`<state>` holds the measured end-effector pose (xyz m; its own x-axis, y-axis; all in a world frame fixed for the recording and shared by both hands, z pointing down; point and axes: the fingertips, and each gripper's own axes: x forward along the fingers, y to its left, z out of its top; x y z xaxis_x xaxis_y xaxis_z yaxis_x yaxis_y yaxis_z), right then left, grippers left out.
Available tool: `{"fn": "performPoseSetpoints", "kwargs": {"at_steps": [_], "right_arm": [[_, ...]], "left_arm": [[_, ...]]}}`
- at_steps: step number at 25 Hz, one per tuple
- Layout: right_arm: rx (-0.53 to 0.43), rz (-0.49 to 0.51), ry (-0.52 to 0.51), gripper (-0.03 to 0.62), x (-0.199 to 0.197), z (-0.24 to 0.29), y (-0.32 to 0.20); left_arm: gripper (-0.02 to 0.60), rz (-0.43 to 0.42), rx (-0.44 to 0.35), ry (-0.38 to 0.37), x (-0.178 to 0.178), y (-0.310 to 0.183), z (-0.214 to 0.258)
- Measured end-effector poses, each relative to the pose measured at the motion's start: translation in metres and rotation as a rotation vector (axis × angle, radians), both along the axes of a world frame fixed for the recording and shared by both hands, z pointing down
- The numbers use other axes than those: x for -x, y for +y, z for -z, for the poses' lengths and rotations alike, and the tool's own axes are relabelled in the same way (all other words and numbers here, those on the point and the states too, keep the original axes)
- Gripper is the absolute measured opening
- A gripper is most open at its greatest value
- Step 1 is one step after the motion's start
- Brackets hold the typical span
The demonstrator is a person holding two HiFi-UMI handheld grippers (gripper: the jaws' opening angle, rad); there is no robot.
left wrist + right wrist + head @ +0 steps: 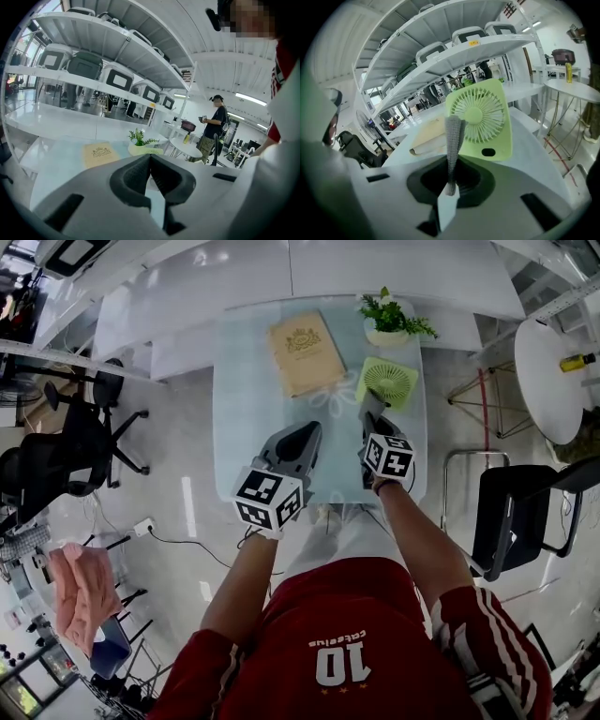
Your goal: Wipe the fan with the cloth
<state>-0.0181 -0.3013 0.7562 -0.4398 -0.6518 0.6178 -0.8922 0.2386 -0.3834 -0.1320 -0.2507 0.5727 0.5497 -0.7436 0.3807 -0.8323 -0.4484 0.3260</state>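
Observation:
A light green square fan (387,381) sits on the pale blue table (244,399) at its right side, and its round grille faces my right gripper in the right gripper view, fan (480,117). My right gripper (373,409) is just in front of the fan, shut on a narrow strip of grey knitted cloth (453,136) that sticks up between the jaws and overlaps the fan's left part. Whether the cloth touches the grille I cannot tell. My left gripper (302,435) hovers over the table's near middle, shut with nothing in it, its jaws meeting in the left gripper view (150,161).
A tan book (305,352) lies at the table's middle back and a potted plant (389,320) stands behind the fan. A black chair (525,512) is to the right, an office chair (80,442) to the left. A person (213,126) stands beyond a round white table (548,381).

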Motion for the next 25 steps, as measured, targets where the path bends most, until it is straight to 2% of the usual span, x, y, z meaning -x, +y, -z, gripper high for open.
{"fn": "performPoseSetpoints", "kwargs": {"at_steps": [11,18,25], "right_arm": [[0.02,0.035,-0.016,0.021,0.022,-0.018,-0.028],[0.022,0.006,0.0,0.021,0.01,-0.026,-0.035],[0.015,-0.049,0.016,0.02,-0.018,-0.028,-0.033]], "left_arm": [[0.0,0.037,0.032,-0.009,0.008,-0.011,-0.011],[0.0,0.047,0.047,-0.01,0.011,-0.01,-0.017],[0.0,0.028,0.047,-0.015,0.004,-0.006,-0.019]]}}
